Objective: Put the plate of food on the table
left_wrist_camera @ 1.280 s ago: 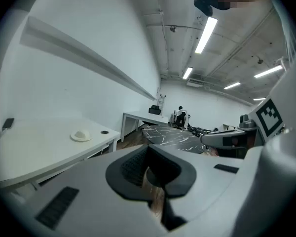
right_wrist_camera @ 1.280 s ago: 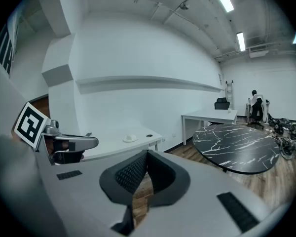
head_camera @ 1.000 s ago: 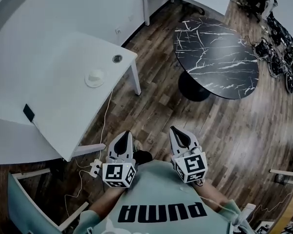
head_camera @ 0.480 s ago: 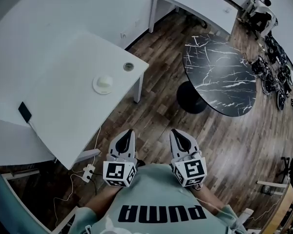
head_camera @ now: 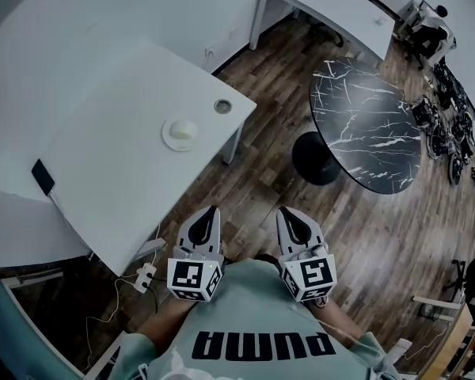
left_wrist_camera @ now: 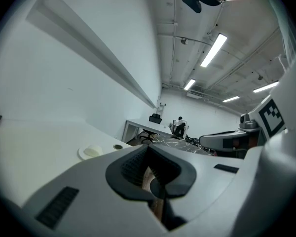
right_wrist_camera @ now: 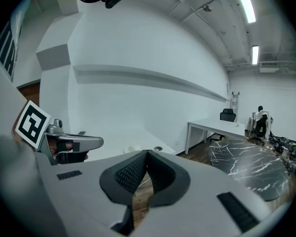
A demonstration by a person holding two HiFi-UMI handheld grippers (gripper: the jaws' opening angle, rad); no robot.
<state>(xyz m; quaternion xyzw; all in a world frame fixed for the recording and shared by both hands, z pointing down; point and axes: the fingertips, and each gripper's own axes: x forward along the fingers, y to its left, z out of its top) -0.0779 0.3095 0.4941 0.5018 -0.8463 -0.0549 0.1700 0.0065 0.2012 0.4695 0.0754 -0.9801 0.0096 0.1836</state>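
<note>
Wood floor (head_camera: 380, 236) — white power strip (head_camera: 145, 276)

The head view looks steeply down from above the person's chest (head_camera: 253, 303), close over the left gripper (head_camera: 211, 213) and right gripper (head_camera: 286, 213). Each gripper view sits just behind its jaws, facing nearly level. All three share the white surface (head_camera: 103, 165) and black marble table (head_camera: 364, 125).

Plate (head_camera: 180, 132) contents: too small to identify.
White tabletop (head_camera: 95, 188): cut by left edge.
Floor clutter (head_camera: 451, 133): too small to tell.
</note>
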